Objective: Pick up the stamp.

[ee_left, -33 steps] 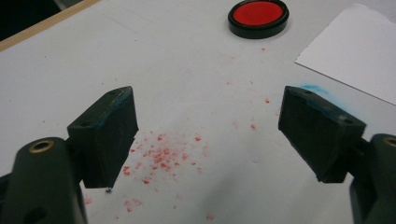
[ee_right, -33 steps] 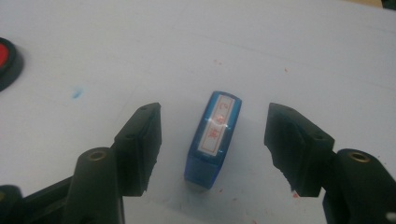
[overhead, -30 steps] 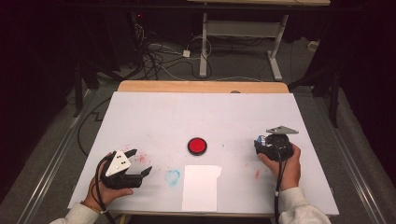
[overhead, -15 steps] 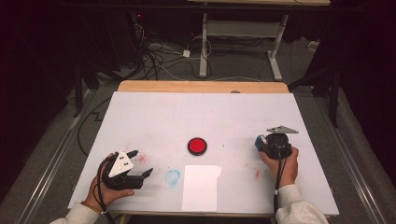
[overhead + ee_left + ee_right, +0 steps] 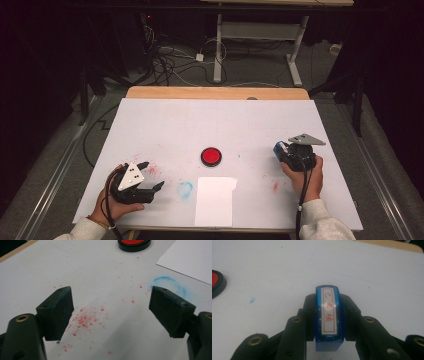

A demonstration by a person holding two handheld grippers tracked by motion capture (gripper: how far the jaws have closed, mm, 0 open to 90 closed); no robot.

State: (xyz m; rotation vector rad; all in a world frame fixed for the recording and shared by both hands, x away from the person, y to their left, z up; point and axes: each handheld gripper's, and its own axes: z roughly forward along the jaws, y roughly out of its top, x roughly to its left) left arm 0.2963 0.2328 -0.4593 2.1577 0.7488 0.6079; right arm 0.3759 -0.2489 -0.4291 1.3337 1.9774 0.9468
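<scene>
The blue stamp (image 5: 328, 320) sits pinched between the jaws of your right hand-held gripper (image 5: 328, 316), its white label with red characters facing the camera that rides on that gripper. The jaws have just been closing, and they now press on both long sides of the stamp. From above, you hold this gripper (image 5: 296, 154) near the right edge of the white counter (image 5: 215, 122), low over its surface.

Your left hand-held gripper (image 5: 110, 307) is spread wide with nothing between its jaws; below it lie red ink specks (image 5: 85, 320) and a faint blue ring smudge (image 5: 170, 283) on the counter.

Judging by the layout, the pick-up looks done. What seems left is inking the stamp on the round red ink pad (image 5: 211, 156), which lies in the middle of the counter, and then pressing it on the white sheet of paper (image 5: 215, 200) just in front of the pad, near your edge. The sheet appears blank.

The stamp's printing face is hidden underneath, so you cannot tell whether it carries ink. The label characters are too small to read with certainty. In the high view the stamp shows as a small blue patch (image 5: 278, 148).
</scene>
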